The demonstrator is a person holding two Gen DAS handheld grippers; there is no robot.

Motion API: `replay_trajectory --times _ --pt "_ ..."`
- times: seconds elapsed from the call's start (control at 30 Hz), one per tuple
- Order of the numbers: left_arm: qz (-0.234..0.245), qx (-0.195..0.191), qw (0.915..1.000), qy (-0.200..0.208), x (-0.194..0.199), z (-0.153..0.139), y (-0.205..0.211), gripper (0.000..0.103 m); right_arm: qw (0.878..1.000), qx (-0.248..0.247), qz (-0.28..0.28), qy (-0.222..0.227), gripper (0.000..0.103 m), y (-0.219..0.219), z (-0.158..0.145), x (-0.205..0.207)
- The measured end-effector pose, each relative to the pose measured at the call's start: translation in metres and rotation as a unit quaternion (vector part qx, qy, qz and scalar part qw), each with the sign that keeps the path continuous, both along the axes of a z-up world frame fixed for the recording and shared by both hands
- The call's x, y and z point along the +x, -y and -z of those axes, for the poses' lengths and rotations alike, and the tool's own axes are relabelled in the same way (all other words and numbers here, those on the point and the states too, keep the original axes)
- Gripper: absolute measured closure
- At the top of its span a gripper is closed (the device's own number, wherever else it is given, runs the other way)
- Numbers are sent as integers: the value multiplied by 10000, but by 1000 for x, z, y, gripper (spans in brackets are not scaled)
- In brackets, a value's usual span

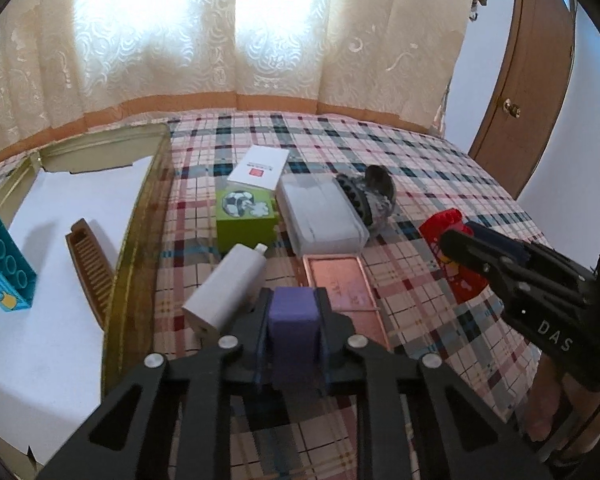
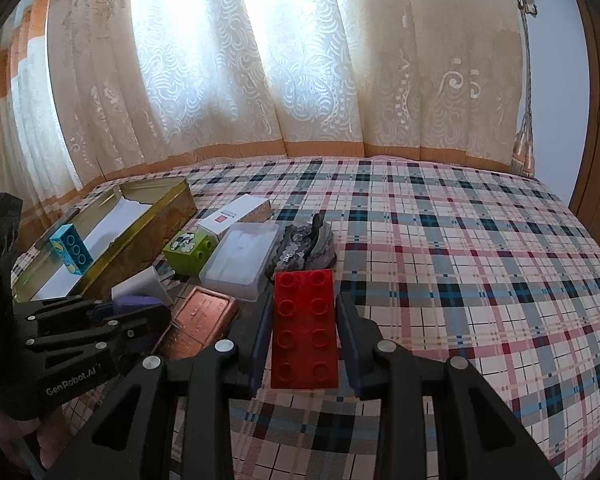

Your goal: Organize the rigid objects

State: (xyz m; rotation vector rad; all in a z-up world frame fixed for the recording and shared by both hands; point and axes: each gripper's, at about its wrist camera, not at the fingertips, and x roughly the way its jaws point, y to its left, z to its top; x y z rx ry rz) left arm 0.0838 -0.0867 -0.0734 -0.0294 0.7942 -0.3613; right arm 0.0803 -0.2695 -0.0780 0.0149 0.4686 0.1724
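The left tongs (image 1: pixel 294 320) pinch a purple block (image 1: pixel 293 322), held just above the checked bed (image 2: pixel 460 260) beside a white charger (image 1: pixel 228 286) and a copper tin (image 1: pixel 346 286). The right tongs (image 2: pixel 304 332) pinch a red brick (image 2: pixel 305 328), studs up. "DAS" reads on the right tongs' body in the left view; "GenRobot.AI" on the left tongs' in the right view. Left of both tongs, an open gold tin (image 1: pixel 140 216) lined with white paper holds a blue brick (image 1: pixel 6 266); only the left view shows a wooden comb (image 1: pixel 92 268) in it.
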Motion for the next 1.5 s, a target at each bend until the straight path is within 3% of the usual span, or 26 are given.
replay_trajectory --times 0.47,1.07,1.5 --pt "-108 111 9988 474 -15 -12 -2 85 9994 -41 139 325 68 0 -6 -12" --pt "-339 270 9894 1384 -40 -29 -4 85 9954 -115 208 924 68 -6 -13 -31" --pt "-525 247 9841 1680 -50 -35 -8 85 9916 -144 234 1263 69 -12 -15 -44"
